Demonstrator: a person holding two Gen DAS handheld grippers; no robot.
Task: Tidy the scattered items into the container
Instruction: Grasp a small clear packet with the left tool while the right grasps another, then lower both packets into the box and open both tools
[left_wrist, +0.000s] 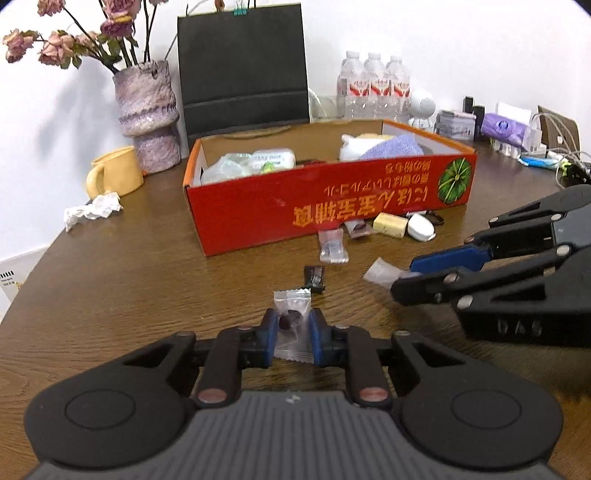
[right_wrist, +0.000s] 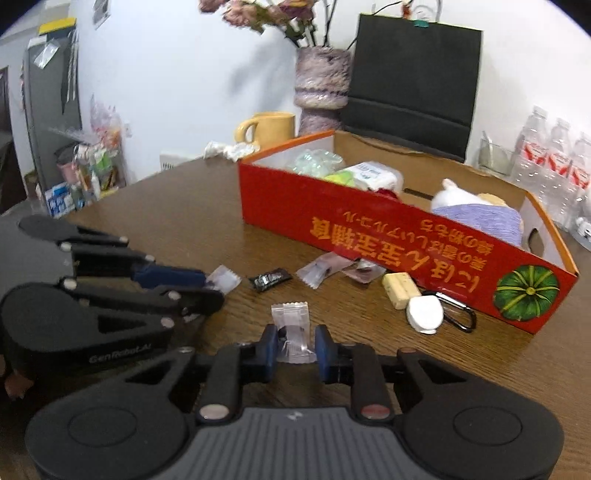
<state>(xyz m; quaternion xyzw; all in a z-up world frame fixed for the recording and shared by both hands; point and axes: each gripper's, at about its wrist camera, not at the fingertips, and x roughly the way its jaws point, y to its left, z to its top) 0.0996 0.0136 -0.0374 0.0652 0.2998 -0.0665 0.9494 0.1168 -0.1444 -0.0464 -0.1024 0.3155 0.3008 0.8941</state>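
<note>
**Both claws on sweets, several items left beside the box**

The red cardboard box with a green pumpkin print sits mid-table and already holds a purple-wrapped plush toy, a white tissue pack and clear plastic. In front of the box lie a black wrapped candy, two clear sachets, a yellow bar and a white oval case, so the tidying looks roughly half done. The left claw pinches a clear-wrapped dark sweet. The right claw pinches another clear-wrapped sweet. Neither sweet has reached the box.
</note>
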